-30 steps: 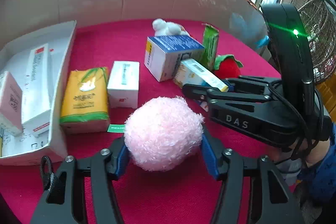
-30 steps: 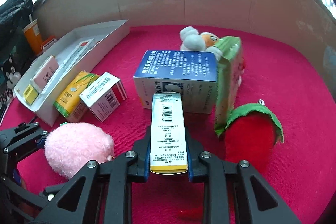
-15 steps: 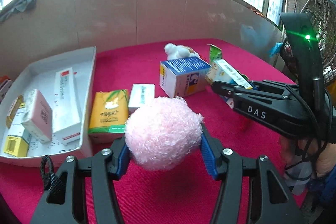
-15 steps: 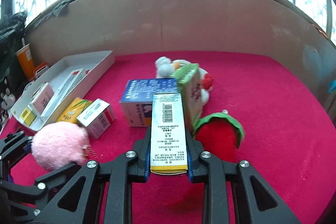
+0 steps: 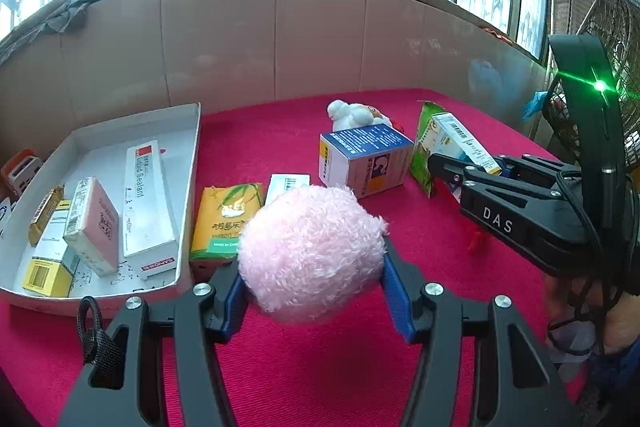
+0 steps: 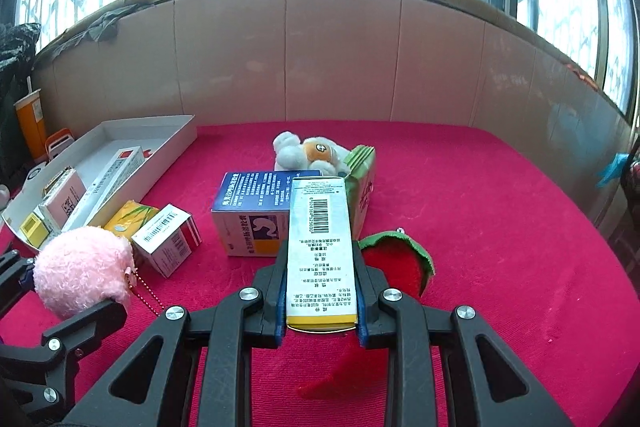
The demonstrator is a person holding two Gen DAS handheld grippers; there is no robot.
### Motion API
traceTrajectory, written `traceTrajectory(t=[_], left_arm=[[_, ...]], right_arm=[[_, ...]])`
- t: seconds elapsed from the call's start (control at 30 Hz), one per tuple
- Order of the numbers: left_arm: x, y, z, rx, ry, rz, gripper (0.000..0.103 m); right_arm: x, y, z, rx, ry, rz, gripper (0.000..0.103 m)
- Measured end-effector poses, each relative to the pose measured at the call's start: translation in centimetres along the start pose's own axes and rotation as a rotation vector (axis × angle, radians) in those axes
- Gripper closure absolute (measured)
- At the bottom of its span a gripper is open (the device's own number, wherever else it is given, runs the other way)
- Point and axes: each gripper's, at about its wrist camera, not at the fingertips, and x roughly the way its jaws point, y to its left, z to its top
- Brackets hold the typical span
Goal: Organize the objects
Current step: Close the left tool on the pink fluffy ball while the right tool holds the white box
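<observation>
Nearest the near edge of the red-covered table (image 6: 500,227), a pink plush ball (image 5: 312,251) is pinched between the blue pads of the left gripper (image 5: 314,281) and carried clear of the cloth. Because the fleece is soft and round and is squeezed only at its sides, it could be rolled out of the pads if the wrist is tipped, and its bead chain (image 6: 146,301), seen dangling in the right wrist view, could be snagged on a box edge.

Beside it, a narrow barcode carton (image 6: 320,251) is clamped lengthwise by the right gripper (image 6: 320,307); most of its length is left overhanging, so it could be levered loose if knocked against the blue box (image 6: 256,211) ahead.

Further in, toward the middle, a yellow tissue pack (image 5: 224,215) and a small white box (image 6: 166,239) are seen lying just beside the white tray (image 5: 188,131) at the left edge, which is already partly filled with cartons. A red strawberry plush (image 6: 396,263), a green pouch (image 6: 362,183) and a white plush toy (image 6: 308,155) are left scattered toward the far side.
</observation>
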Motion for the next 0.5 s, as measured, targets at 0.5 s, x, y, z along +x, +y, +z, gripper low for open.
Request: traceTrajectory(t=[0.5], left_arm=[[-1.5, 1.7, -0.4, -0.073, -0.026, 0.052, 0.046]], right_arm=[[-1.5, 0.9, -0.5, 0.006, -0.012, -0.041, 0.076]])
